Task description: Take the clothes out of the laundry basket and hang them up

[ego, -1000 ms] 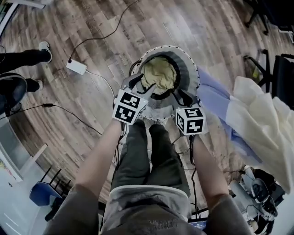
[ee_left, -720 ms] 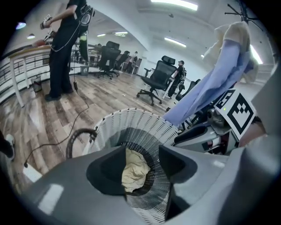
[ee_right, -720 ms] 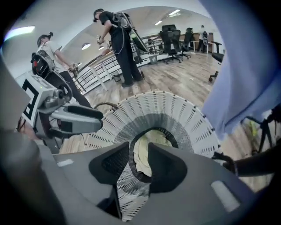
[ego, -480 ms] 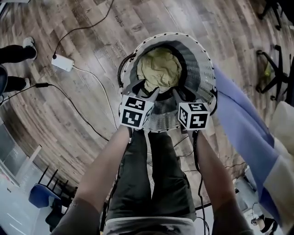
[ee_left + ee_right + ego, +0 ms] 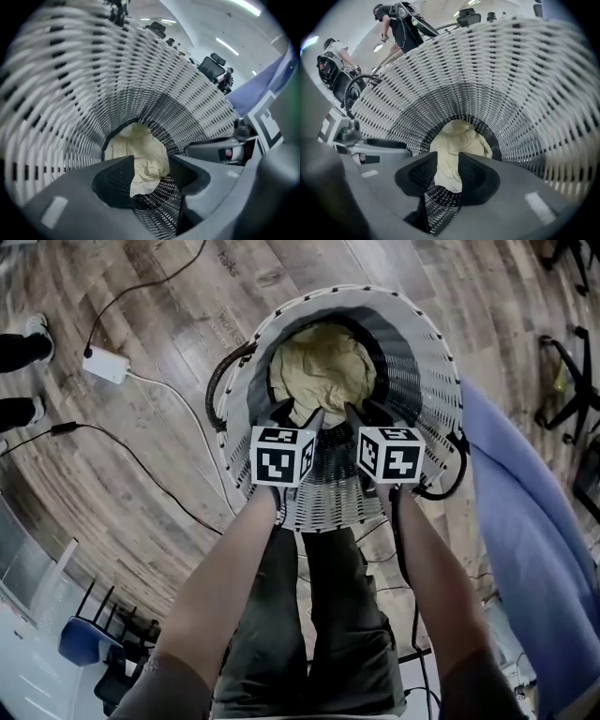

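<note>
Where the wood floor meets the left edge, a bystander's shoes show. A white power adapter w/ its cable lies just right of them, and a blue chair sits in the near-left corner. Ctr: a white woven laundry basket stands upright w/ dark handles on its left & right rim. A crumpled cream garment lies on the basket's bottom. Both forearms reach in from the near edge, over the near rim. The left gripper is inside the basket mouth, pointing steeply down toward the garment. In its own view the left gripper has its jaws apart w/ nothing clamped. The garment shows thru the gap, deeper down & not touched. Just beside it on the right, marker cubes level w/ each other, is the right gripper, also inside the mouth. In its own view the right gripper has its jaws part open & empty, w/ the garment beyond the tips, clear of them. Bg of that view: people standing past the far rim. Right of the basket & close to it hangs a pale blue cloth. Black office chairs are at the far-right edge.
</note>
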The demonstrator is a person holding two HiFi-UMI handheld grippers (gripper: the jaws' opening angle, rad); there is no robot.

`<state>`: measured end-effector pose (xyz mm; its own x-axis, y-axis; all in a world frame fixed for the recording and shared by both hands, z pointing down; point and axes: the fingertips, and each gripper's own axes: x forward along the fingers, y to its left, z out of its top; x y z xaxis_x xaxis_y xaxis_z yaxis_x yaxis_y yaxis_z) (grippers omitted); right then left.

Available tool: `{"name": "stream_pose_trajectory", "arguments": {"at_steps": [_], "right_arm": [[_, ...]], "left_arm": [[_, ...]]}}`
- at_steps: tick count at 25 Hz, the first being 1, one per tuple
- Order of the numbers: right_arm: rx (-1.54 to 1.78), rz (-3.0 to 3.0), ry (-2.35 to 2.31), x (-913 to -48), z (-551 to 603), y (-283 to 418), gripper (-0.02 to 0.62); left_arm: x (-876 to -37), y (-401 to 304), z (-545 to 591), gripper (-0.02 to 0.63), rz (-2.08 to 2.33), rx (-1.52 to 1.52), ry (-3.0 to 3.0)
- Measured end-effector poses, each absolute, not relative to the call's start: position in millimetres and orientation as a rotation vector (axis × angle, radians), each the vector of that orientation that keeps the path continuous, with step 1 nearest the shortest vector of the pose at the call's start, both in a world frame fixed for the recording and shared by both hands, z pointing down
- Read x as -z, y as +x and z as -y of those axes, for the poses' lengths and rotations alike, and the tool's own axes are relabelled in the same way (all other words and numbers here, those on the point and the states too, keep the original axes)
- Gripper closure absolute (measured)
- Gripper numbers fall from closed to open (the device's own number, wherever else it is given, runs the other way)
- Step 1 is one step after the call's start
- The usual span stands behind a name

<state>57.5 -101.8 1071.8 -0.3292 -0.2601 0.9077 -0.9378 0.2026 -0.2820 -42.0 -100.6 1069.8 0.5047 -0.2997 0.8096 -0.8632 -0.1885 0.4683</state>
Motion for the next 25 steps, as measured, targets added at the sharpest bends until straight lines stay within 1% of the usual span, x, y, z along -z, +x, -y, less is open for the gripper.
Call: {"name": "stream_pose_trajectory", "arguments": {"at_steps": [4, 11, 15, 18, 22, 25], "right_arm": [[-1.130, 1.747, 1.122, -1102, 100, 56, 0.428], [-1.172, 1.678, 1.141, -1155, 83, 59, 0.391], [-1.176, 1.648, 1.153, -1181, 76, 63, 0.380], [-1.189, 1.668, 1.169, -1199, 73, 54, 0.343], [-1.121, 1.665, 1.148, -1219, 70, 47, 0.333], [-1.069, 1.635, 1.146, -1234, 68, 45, 0.310]], "left_arm": [[-1104, -53, 99, 0.367, 1.061, -0.671, 1.640], [-1161, -58, 78, 0.368, 1.030, -0.651, 1.521], [-1204, -55, 60, 0.367, 1.022, -0.617, 1.392], [-1230, -66, 57, 0.367, 1.095, -0.603, 1.326], [-1253, -72, 56, 0.367, 1.148, -0.607, 1.295], [-1270, -76, 57, 0.367, 1.156, -0.576, 1.250]]}}
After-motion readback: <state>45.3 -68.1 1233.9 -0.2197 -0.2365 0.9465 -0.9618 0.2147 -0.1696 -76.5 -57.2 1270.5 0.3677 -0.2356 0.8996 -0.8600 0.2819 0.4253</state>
